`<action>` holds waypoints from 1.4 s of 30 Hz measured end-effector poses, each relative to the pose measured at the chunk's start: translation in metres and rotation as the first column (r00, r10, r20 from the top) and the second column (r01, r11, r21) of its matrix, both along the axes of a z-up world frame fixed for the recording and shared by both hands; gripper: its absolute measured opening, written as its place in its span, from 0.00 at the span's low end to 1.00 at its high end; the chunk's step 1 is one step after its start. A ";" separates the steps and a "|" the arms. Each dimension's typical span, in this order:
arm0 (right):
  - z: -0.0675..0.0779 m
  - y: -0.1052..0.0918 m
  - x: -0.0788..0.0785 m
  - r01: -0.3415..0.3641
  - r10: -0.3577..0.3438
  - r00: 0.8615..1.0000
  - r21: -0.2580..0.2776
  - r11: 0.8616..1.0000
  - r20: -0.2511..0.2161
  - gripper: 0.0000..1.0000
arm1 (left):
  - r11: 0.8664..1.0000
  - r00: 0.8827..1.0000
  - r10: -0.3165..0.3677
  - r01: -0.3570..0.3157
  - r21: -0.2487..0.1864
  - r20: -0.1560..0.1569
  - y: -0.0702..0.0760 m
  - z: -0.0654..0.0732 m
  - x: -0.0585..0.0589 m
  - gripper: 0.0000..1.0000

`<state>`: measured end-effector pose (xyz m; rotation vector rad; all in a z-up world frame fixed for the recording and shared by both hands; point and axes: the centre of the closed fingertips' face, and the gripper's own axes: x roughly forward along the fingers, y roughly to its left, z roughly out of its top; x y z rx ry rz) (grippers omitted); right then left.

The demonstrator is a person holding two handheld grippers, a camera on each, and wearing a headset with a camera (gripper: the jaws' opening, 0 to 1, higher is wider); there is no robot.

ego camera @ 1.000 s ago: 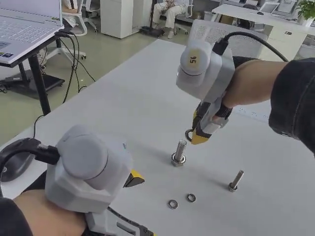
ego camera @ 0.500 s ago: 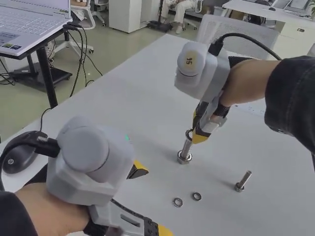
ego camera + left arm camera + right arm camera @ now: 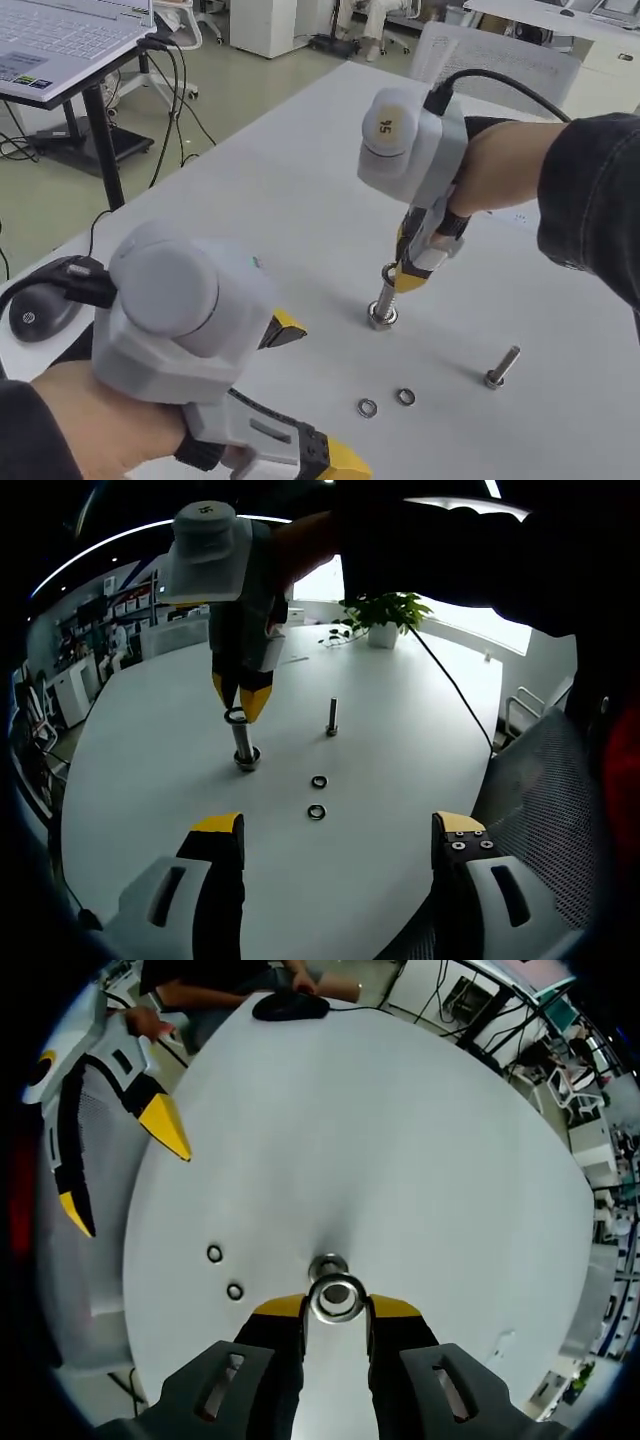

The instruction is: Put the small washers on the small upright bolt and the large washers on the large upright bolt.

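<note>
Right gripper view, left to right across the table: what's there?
Left gripper with yellow-tipped jaws → small steel washer → second small steel washer → large steel washer pinched in the right gripper.

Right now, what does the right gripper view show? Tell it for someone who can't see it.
The right gripper pinches a large washer just over the top of the large upright bolt on a white table. Two small washers lie to the picture's left, and the open left gripper hangs beyond them.
</note>
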<state>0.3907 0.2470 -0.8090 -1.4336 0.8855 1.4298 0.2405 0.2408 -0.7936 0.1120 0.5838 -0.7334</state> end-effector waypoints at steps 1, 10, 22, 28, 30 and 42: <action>0.000 -0.001 0.000 -0.001 0.001 1.000 -0.002 1.000 0.000 0.24 | 1.000 1.000 -0.001 0.001 -0.001 0.000 0.000 0.000 0.000 0.76; -0.003 -0.003 -0.005 -0.005 0.005 1.000 -0.014 1.000 -0.005 0.24 | 1.000 1.000 -0.004 0.004 -0.004 0.001 -0.003 0.000 -0.004 0.76; -0.011 -0.002 -0.011 -0.006 0.005 1.000 -0.024 1.000 -0.012 0.24 | 1.000 1.000 -0.002 0.002 -0.009 0.005 -0.003 -0.002 -0.011 0.76; -0.014 -0.002 -0.014 -0.007 0.007 1.000 -0.029 1.000 -0.015 0.24 | 1.000 1.000 -0.002 0.002 -0.010 0.004 -0.003 -0.001 -0.014 0.76; -0.015 0.000 -0.014 -0.006 0.006 1.000 -0.030 1.000 -0.018 0.24 | 1.000 1.000 -0.002 0.002 -0.012 0.004 -0.003 -0.001 -0.014 0.76; -0.028 0.001 -0.015 -0.003 0.001 1.000 -0.053 0.999 -0.027 0.24 | 1.000 1.000 0.000 0.000 -0.019 0.007 -0.002 0.002 -0.016 0.76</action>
